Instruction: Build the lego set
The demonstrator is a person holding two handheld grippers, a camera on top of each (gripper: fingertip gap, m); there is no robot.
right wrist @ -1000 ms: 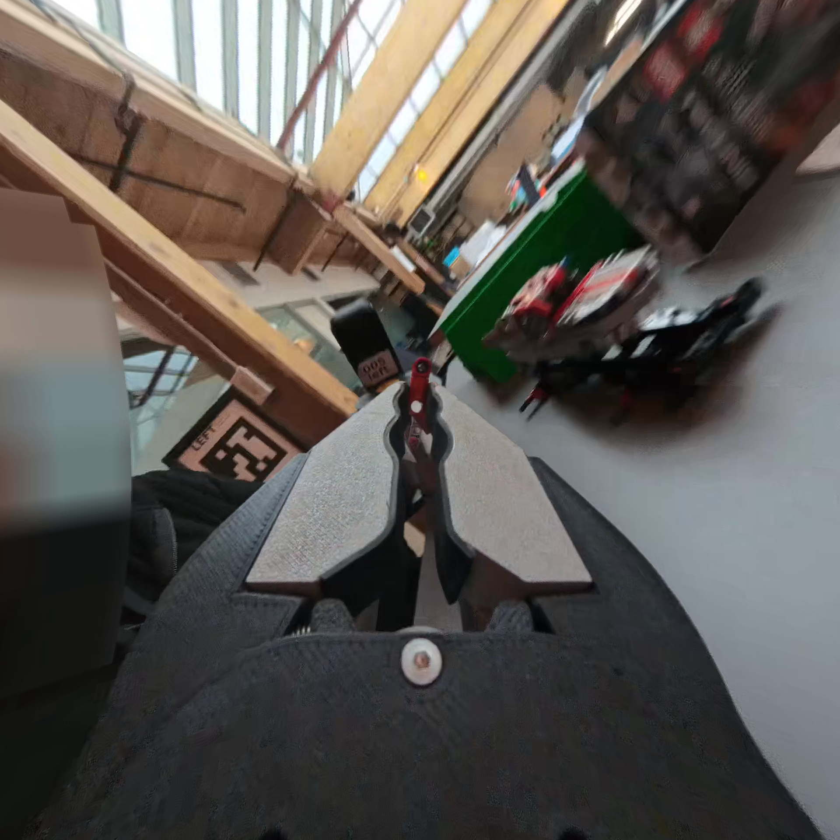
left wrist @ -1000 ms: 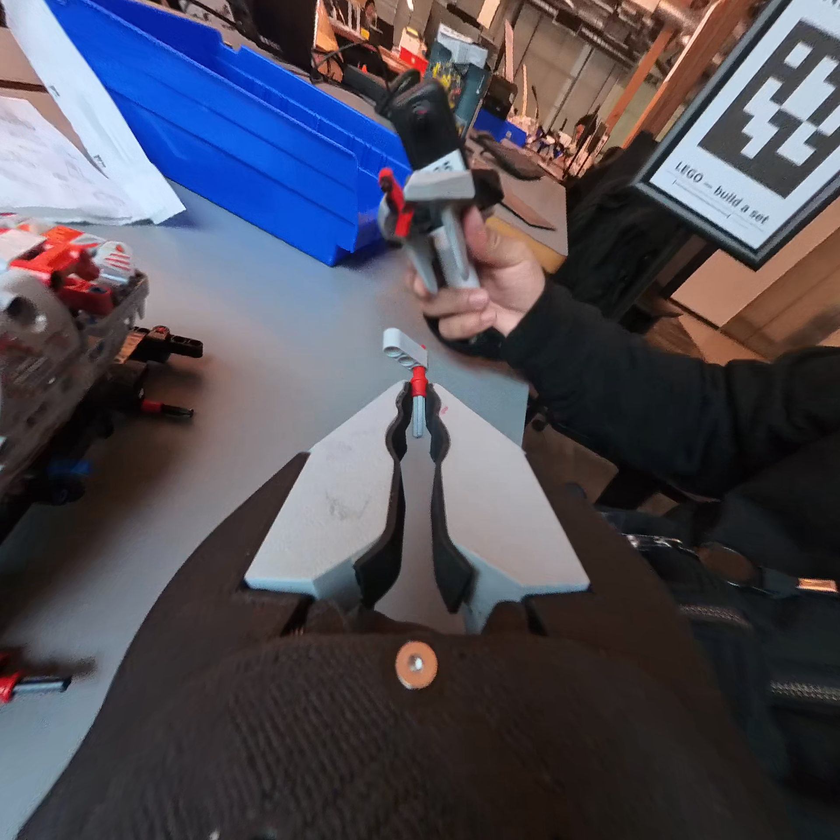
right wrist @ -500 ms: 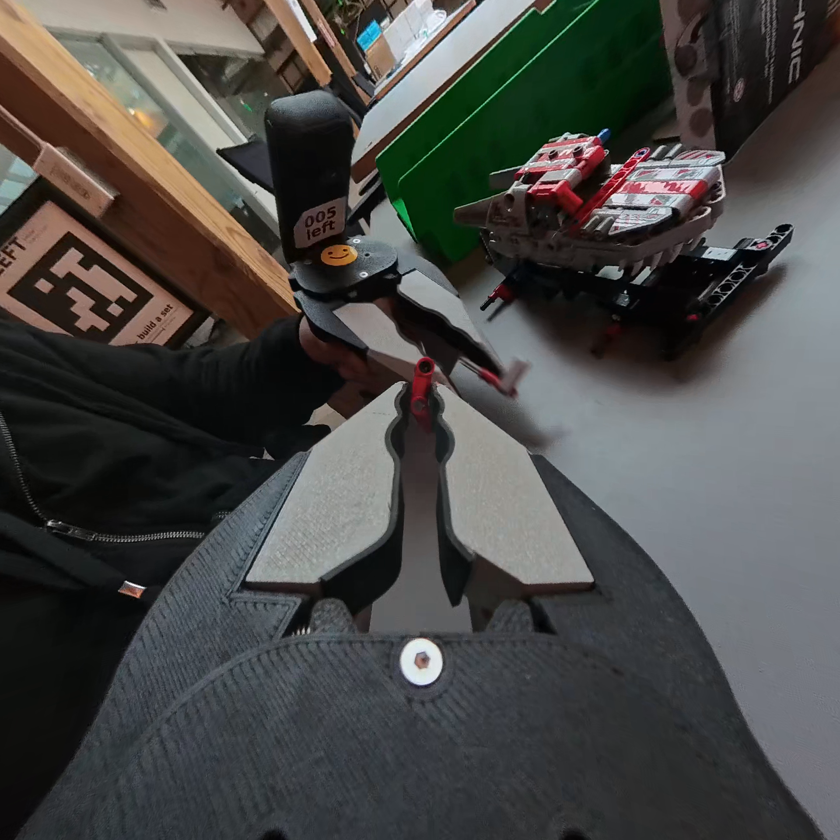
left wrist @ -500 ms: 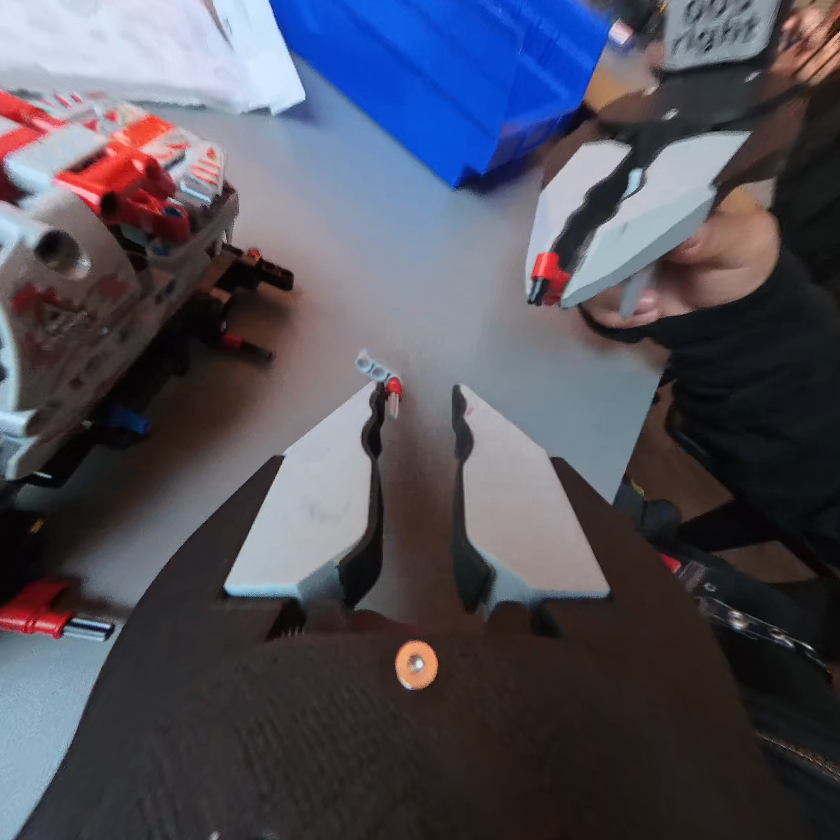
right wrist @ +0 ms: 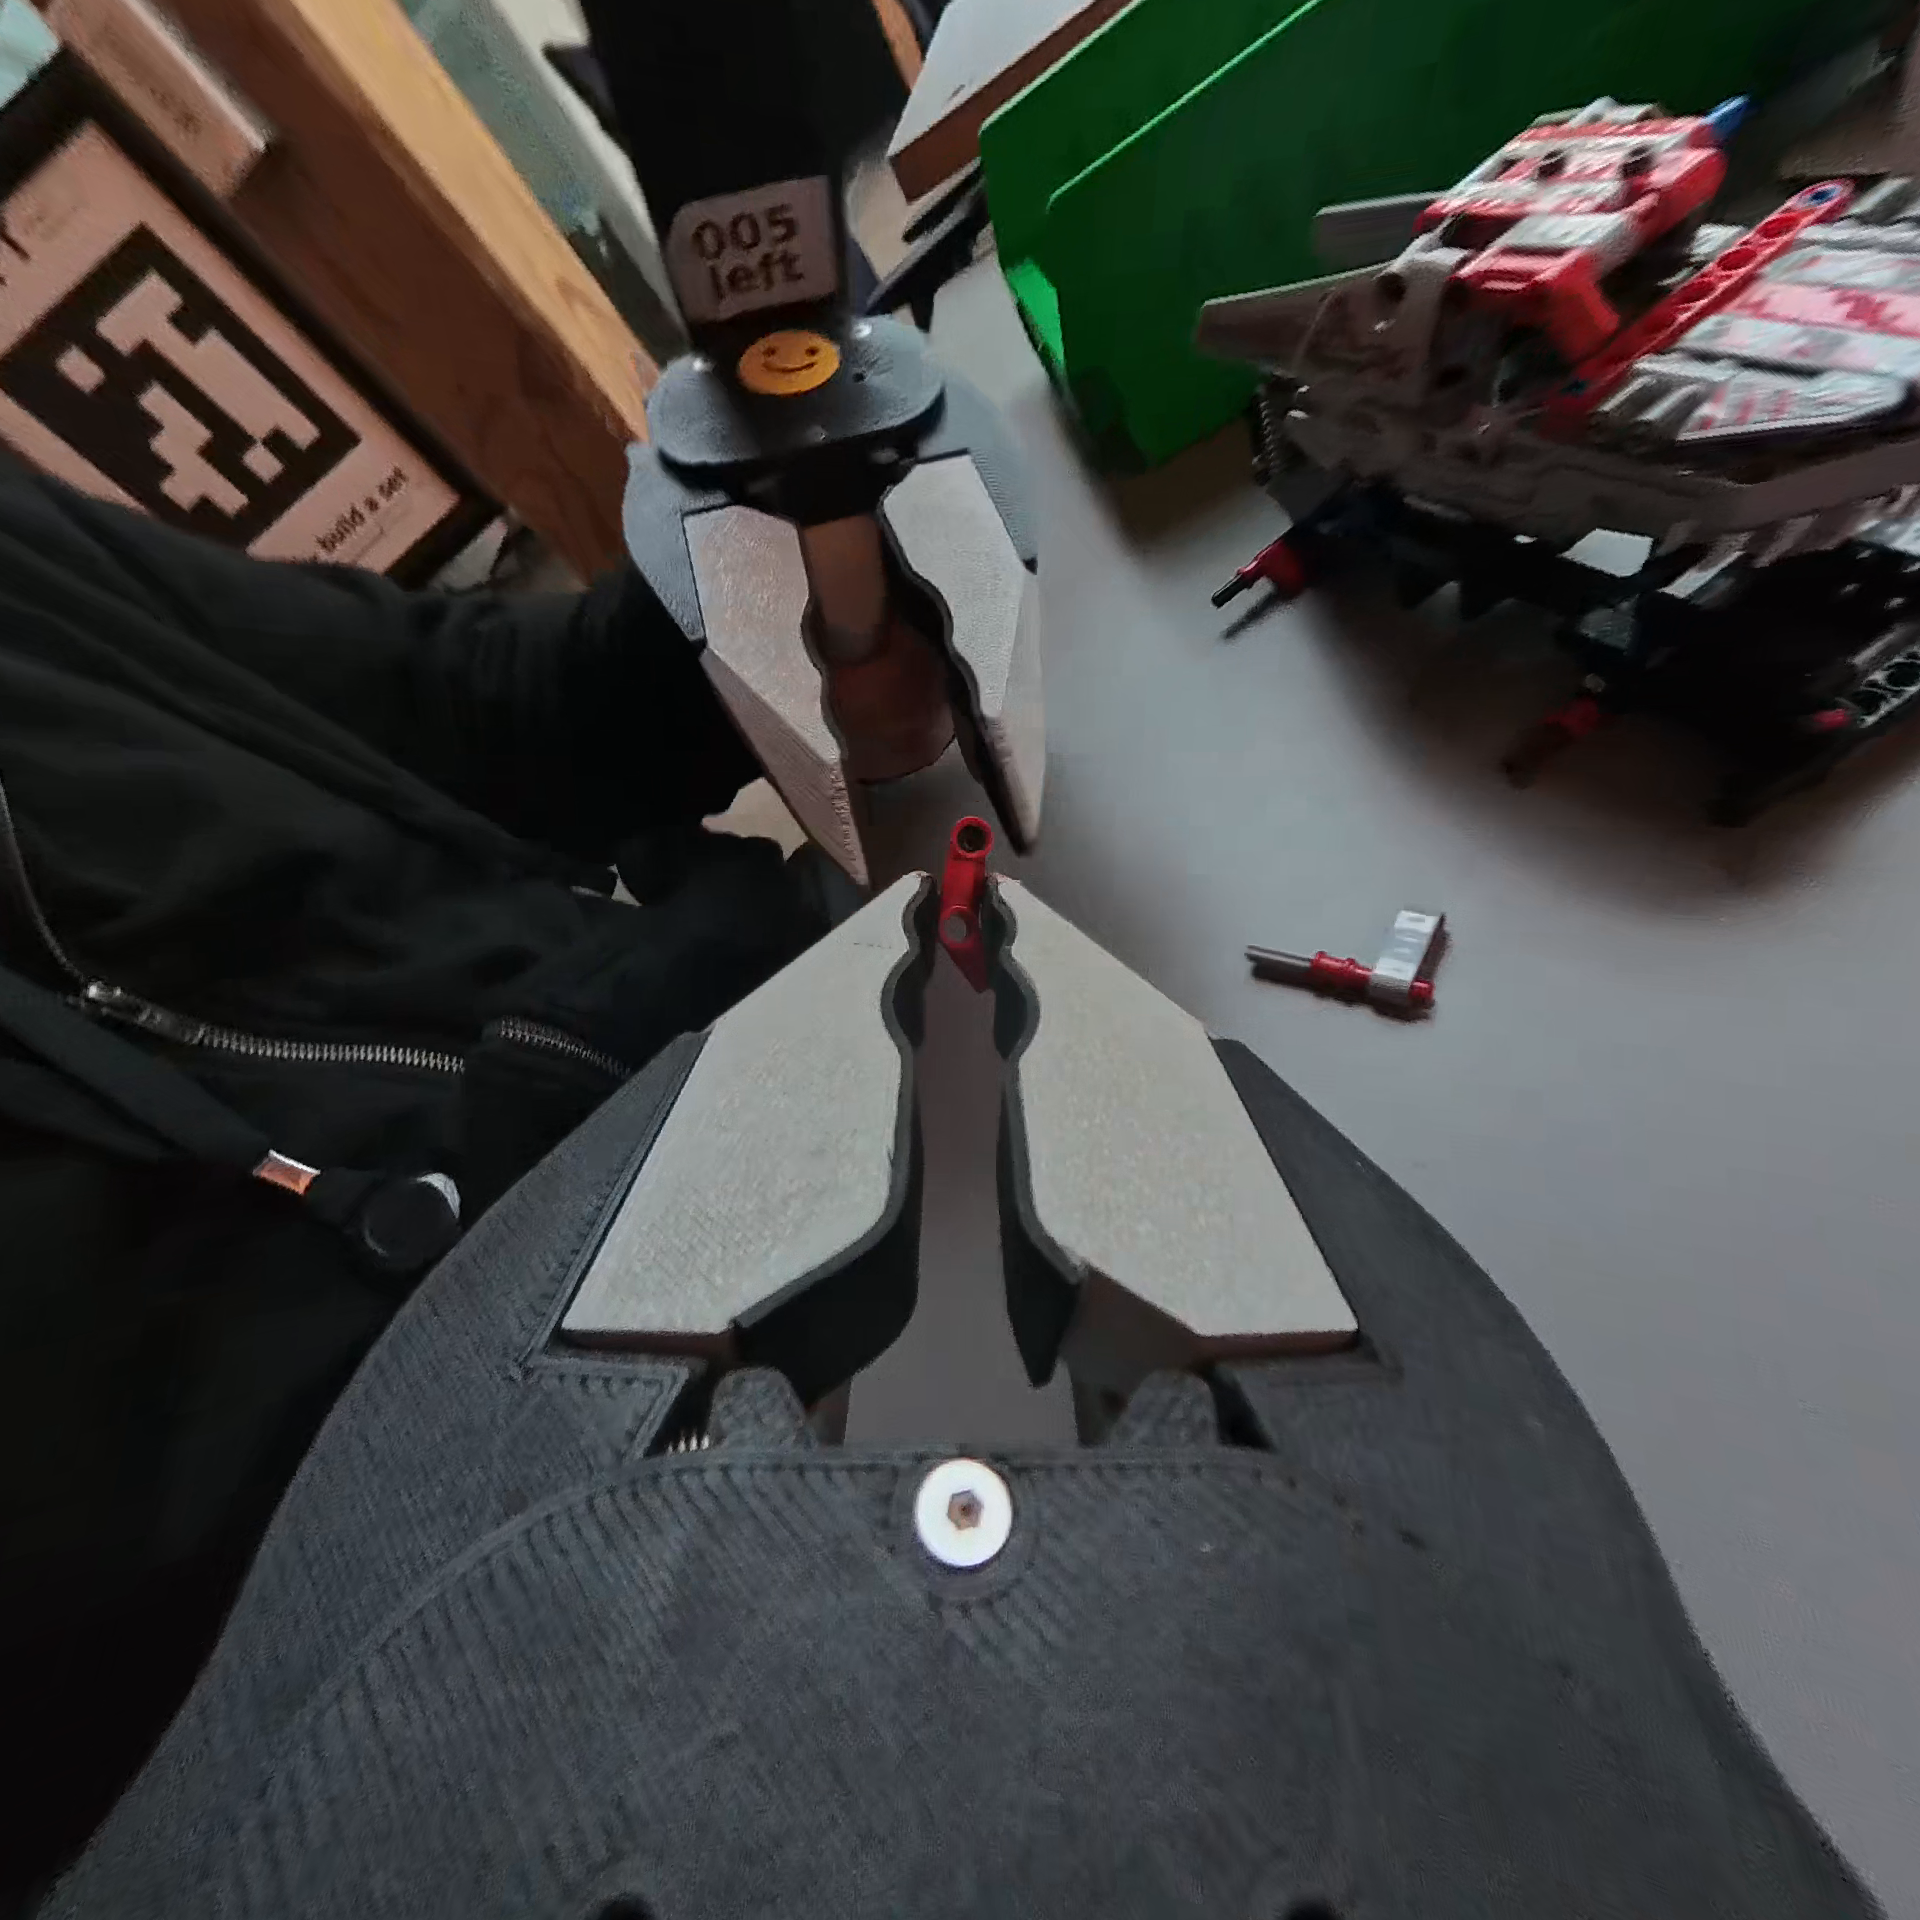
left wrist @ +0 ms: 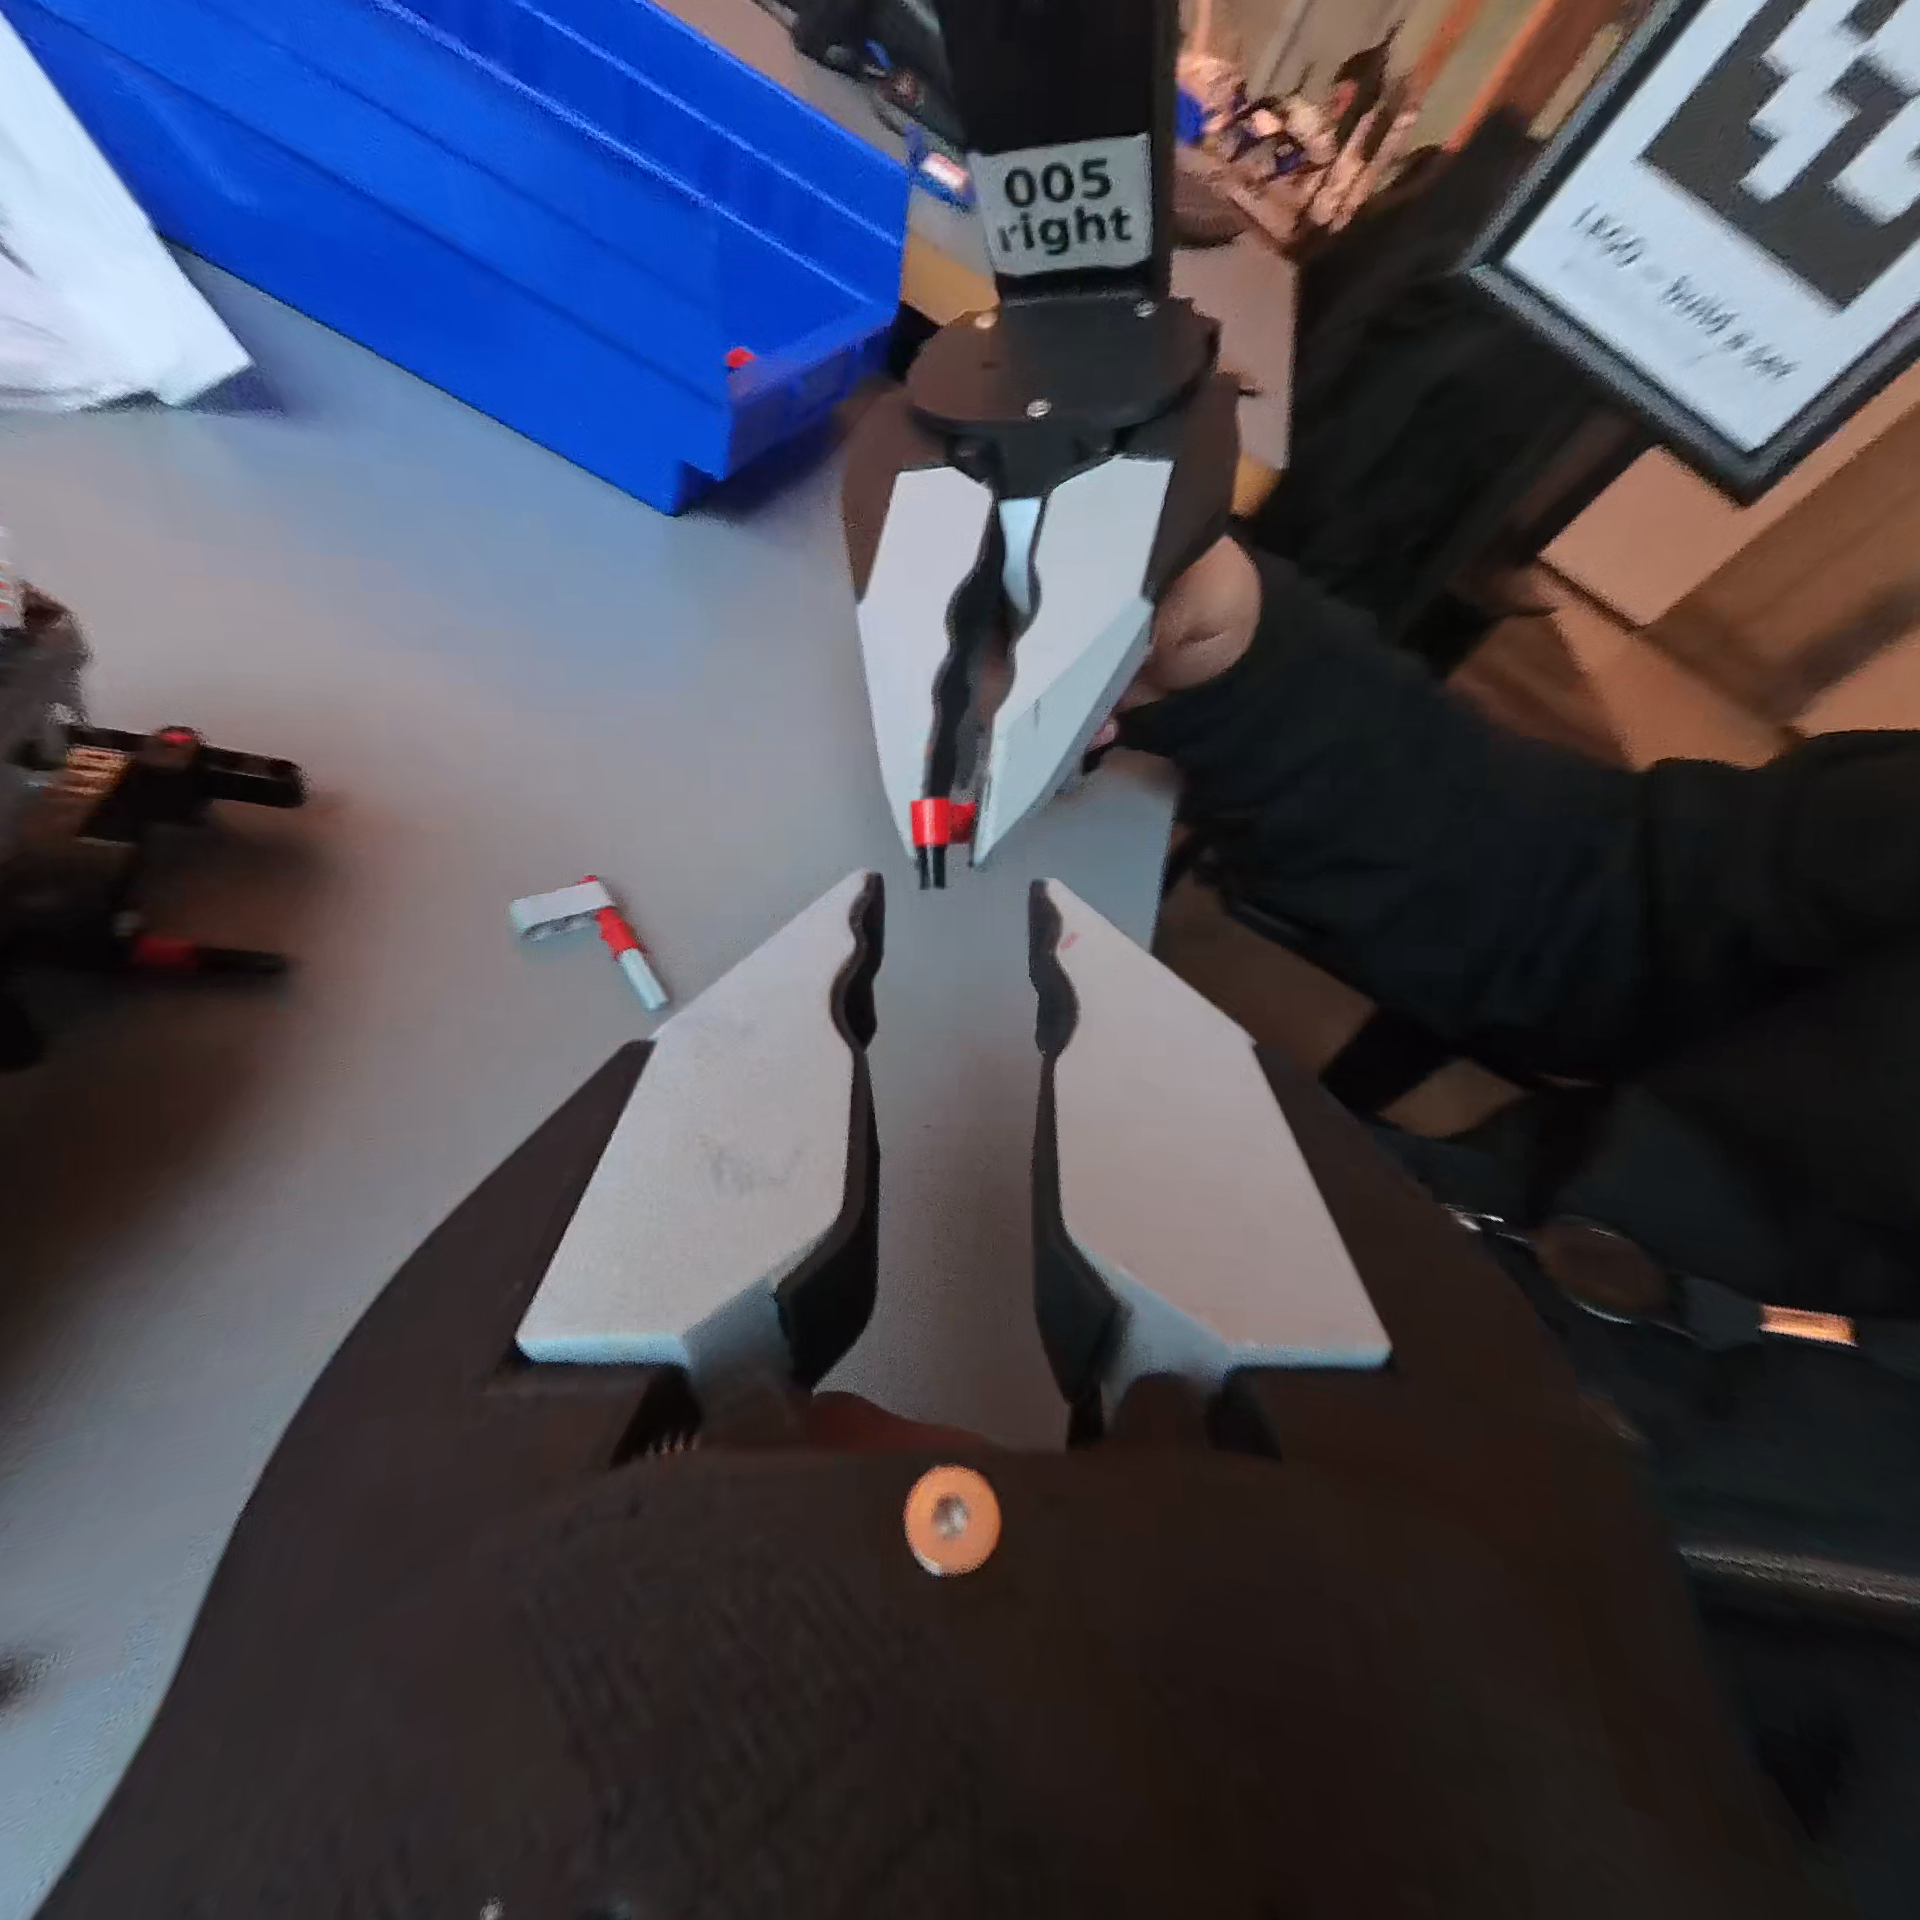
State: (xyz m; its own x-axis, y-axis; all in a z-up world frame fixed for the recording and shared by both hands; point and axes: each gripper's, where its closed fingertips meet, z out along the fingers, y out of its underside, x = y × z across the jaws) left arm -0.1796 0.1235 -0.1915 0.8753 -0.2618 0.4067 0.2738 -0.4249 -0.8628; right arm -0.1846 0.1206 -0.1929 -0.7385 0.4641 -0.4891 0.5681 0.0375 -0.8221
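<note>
My left gripper is open and empty, held just above the grey table. It also shows in the right wrist view, facing my right gripper tip to tip. My right gripper is shut on a small red connector piece; in the left wrist view the right gripper holds the red piece just beyond my open fingertips. A small grey beam with a red and grey axle lies loose on the table to the left; it also shows in the right wrist view.
The partly built red, white and black model stands on the table; its dark edge shows in the left wrist view. A blue bin, white papers, a green bin and a framed marker sign stand around. My left and right fingertips are right by each other.
My left gripper let go of the grey beam with axle, which now lies on the table. Both grippers swung to face each other, the right one still holding the red piece.
</note>
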